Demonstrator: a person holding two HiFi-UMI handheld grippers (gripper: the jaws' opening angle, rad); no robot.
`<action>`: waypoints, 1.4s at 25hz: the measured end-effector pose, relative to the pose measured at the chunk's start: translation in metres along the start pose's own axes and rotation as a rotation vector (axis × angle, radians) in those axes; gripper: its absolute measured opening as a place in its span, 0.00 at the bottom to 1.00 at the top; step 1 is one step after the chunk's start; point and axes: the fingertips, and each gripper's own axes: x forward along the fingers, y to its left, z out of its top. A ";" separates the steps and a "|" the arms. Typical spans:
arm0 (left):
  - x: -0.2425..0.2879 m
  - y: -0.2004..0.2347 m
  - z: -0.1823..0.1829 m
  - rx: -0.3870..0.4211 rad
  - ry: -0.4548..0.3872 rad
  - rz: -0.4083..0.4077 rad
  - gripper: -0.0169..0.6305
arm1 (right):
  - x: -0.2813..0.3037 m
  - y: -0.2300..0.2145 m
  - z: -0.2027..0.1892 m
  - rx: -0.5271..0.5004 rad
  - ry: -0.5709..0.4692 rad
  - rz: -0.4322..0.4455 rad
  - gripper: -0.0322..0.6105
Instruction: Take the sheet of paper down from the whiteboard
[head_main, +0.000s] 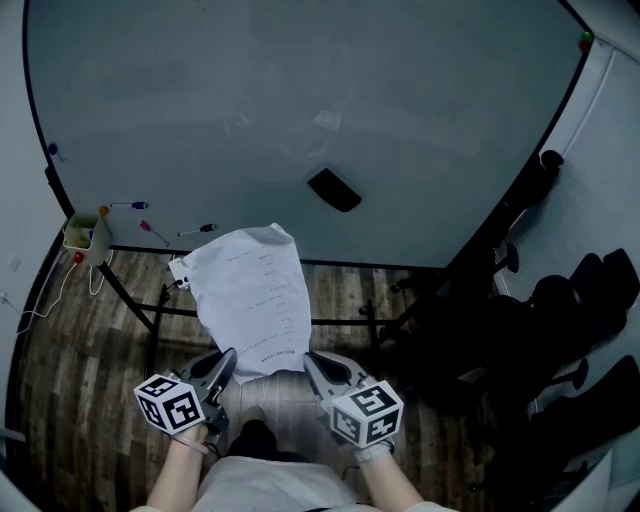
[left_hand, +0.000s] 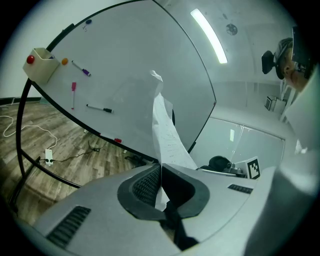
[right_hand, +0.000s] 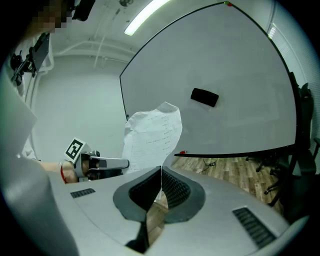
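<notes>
Paper sheet (head_main: 255, 295): I judge it limp, light, tear-prone; left gripper (head_main: 226, 362) and right gripper (head_main: 311, 364) each clamped on a bottom corner, near the whiteboard's (head_main: 300, 100) lower edge.

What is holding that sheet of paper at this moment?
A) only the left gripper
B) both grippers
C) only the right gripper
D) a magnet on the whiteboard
B: the left gripper and the right gripper are each shut on the lower edge of the sheet of paper.
</notes>
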 end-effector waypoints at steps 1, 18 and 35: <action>-0.002 0.000 -0.002 -0.001 0.002 0.004 0.05 | -0.001 0.002 -0.002 0.000 0.002 0.004 0.08; -0.017 0.000 -0.031 -0.016 0.049 0.021 0.05 | -0.011 0.013 -0.034 0.021 0.049 0.030 0.08; -0.015 -0.003 -0.046 -0.025 0.058 0.030 0.05 | -0.016 0.012 -0.049 0.032 0.067 0.045 0.08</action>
